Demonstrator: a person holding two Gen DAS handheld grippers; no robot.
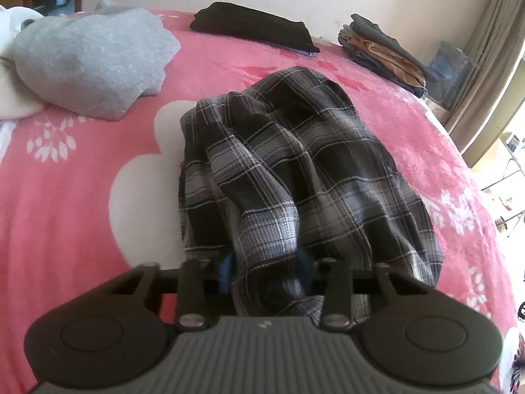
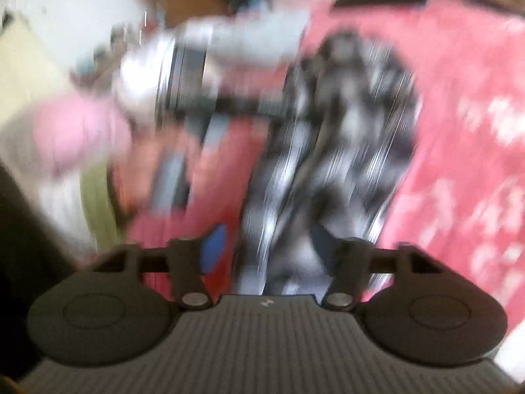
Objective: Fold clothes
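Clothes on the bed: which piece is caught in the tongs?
The black-and-white checked shirt, bunched between the left tongs. The grey garment and the folded black one lie untouched farther back.

Shirt mid-bed; sweater left; folded stacks behind.

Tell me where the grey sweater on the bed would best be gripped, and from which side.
Judging from the left wrist view, the grey sweater lies crumpled, its near lower edge folded thick and free on the pink blanket. Probably grip that hem edge, coming from the near side, low along the blanket. Both grippers currently hold the plaid shirt.
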